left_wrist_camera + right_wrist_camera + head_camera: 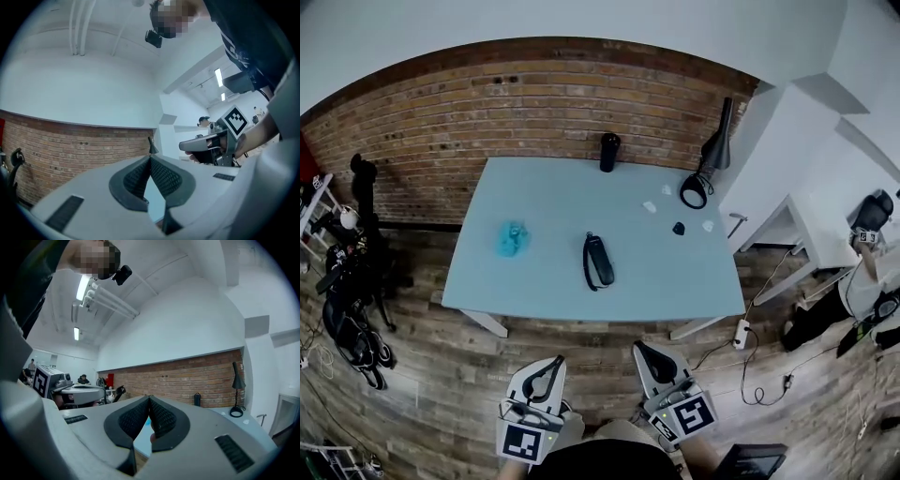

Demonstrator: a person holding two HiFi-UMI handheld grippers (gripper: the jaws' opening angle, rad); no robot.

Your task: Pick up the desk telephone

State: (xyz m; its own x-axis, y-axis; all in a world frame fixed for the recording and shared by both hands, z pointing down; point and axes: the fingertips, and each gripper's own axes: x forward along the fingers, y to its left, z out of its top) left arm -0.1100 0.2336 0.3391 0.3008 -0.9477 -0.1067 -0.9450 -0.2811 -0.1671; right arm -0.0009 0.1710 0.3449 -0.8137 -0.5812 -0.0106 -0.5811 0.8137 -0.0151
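Note:
The black desk telephone lies on the pale blue table, near its middle, with its curled cord beside it. My left gripper and right gripper hover over the wooden floor, short of the table's near edge and well apart from the phone. Both point level toward the table. In the left gripper view the left gripper has its pads meeting at the tips, nothing between them. In the right gripper view the right gripper is likewise shut and empty. The phone is hidden in both gripper views.
On the table stand a black cylinder at the far edge, a black desk lamp at the far right, a crumpled blue cloth on the left and small bits on the right. A brick wall runs behind. Cables and a power strip lie on the floor right.

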